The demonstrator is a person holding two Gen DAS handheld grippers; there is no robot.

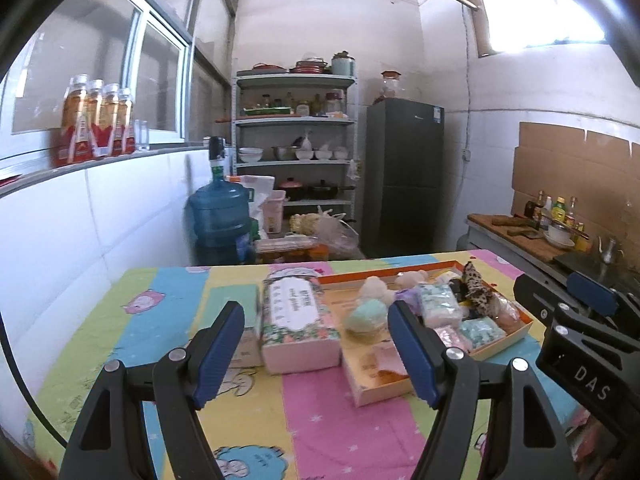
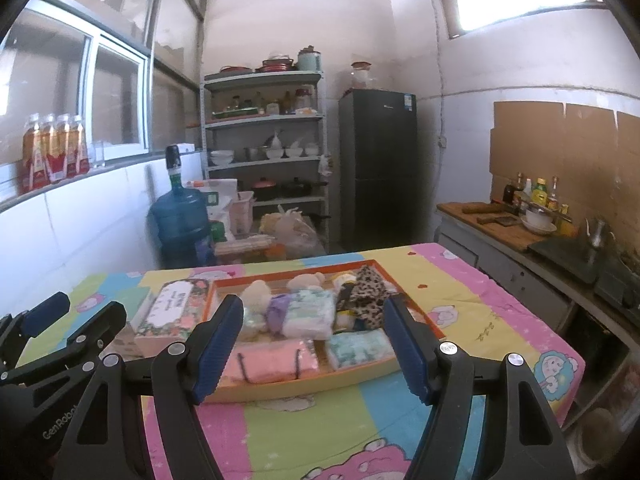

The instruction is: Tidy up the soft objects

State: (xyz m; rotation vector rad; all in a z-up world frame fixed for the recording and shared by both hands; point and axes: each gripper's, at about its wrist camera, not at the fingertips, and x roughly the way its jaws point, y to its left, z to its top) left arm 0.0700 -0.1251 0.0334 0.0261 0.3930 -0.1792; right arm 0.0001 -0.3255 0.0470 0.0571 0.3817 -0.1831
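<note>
An orange-rimmed tray sits on the table's striped cartoon cloth. It holds soft things: a cream plush bear, a teal puff, a mint tissue pack, a pink pack and a leopard-print cloth. A floral tissue box lies just left of the tray. My left gripper hovers open before the box and the tray's left end. My right gripper hovers open before the tray. Neither holds anything.
Beyond the table's far edge stand a blue water jug, a loaded metal shelf and a dark fridge. A counter with bottles runs along the right wall. Drink bottles line the left windowsill.
</note>
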